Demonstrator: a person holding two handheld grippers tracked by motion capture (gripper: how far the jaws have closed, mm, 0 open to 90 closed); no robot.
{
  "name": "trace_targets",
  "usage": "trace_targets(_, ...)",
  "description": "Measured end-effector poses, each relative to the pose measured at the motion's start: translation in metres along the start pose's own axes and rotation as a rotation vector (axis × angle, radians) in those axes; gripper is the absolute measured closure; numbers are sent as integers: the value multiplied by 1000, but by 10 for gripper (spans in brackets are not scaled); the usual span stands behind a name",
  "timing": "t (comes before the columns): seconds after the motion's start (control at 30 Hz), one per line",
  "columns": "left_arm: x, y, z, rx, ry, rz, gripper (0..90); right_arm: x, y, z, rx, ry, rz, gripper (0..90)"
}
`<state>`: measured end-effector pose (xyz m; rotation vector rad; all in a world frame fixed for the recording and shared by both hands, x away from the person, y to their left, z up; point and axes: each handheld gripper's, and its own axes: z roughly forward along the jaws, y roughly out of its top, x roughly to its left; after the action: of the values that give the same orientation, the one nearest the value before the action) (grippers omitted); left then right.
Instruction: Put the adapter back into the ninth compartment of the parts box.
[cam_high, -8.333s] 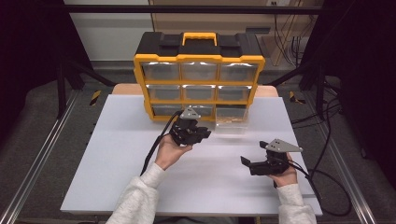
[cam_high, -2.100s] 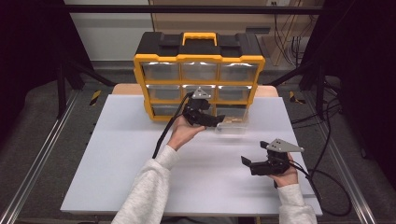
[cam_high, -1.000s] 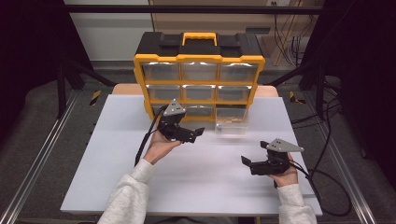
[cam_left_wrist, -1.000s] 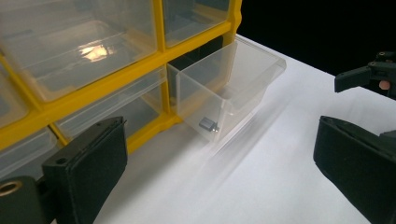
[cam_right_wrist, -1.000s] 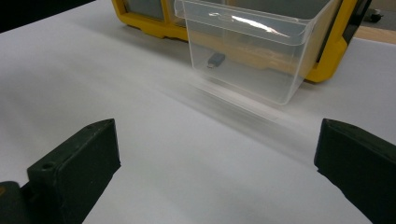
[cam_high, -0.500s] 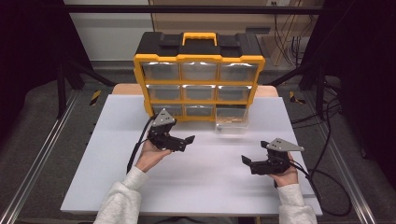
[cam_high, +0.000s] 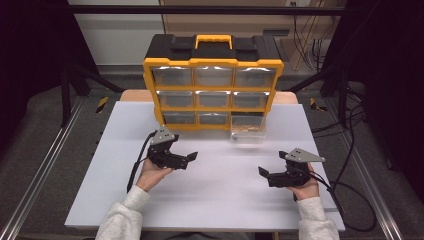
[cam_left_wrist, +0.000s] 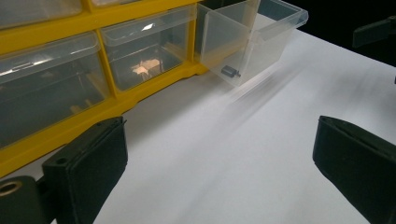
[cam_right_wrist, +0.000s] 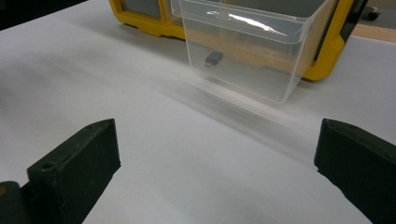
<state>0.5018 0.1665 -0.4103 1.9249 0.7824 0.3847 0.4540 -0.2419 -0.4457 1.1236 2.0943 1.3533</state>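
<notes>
A yellow and black organizer (cam_high: 214, 80) with clear drawers stands at the back of the white table (cam_high: 210, 170). Its bottom right drawer (cam_high: 248, 131) is pulled out, and a small dark part (cam_left_wrist: 229, 71) (cam_right_wrist: 213, 59) lies inside it. My left gripper (cam_high: 187, 159) is open above the table's left middle, in front of the organizer, with nothing between its jaws. My right gripper (cam_high: 264, 175) is open at the front right, its jaws pointing left, also holding nothing.
Black frame posts (cam_high: 65, 75) stand at both sides of the table. Cables (cam_high: 350, 195) trail off the right edge. A metal rail (cam_high: 40, 175) runs along the left side.
My left gripper has drawn back from the pulled-out drawer, moving left and toward the front. The right gripper has stayed in place.
</notes>
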Motion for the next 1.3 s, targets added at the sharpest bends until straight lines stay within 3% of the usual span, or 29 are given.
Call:
trace_targets(0.5, 13, -30, -20, 7, 28, -27, 25, 3, 0, 2, 11, 10, -25, 6)
trace_targets(1.3, 28, -65, -46, -16, 51, -61, 26, 7, 9, 6, 8, 12, -7, 6)
